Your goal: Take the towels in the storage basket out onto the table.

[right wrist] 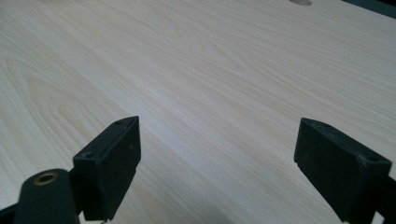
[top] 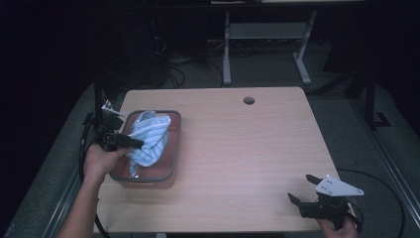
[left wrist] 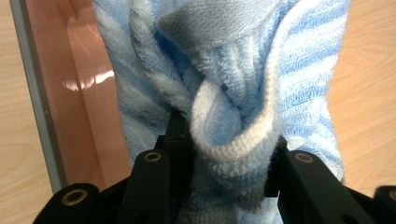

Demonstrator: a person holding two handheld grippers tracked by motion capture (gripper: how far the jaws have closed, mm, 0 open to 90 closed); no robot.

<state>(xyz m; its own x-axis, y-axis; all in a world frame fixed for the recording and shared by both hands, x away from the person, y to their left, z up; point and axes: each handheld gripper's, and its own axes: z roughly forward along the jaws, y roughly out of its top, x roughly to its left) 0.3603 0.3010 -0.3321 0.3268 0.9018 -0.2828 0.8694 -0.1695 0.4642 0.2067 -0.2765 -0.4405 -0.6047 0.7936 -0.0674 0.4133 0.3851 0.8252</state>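
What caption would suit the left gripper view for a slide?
Left gripper shut on a blue striped towel above a brown tray.

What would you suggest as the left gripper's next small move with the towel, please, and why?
Probably lift a little. The left gripper is shut on a fold of the towel, which is bunched in the tray. The right gripper is open above bare table, so it offers no help yet.

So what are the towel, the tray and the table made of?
Towel: soft looped terry, likely cotton, blue and white stripes, clamped in the left gripper. Tray: glossy reddish see-through plastic by its glare, grey rim. Table: pale wood-grain, probably matte laminate.
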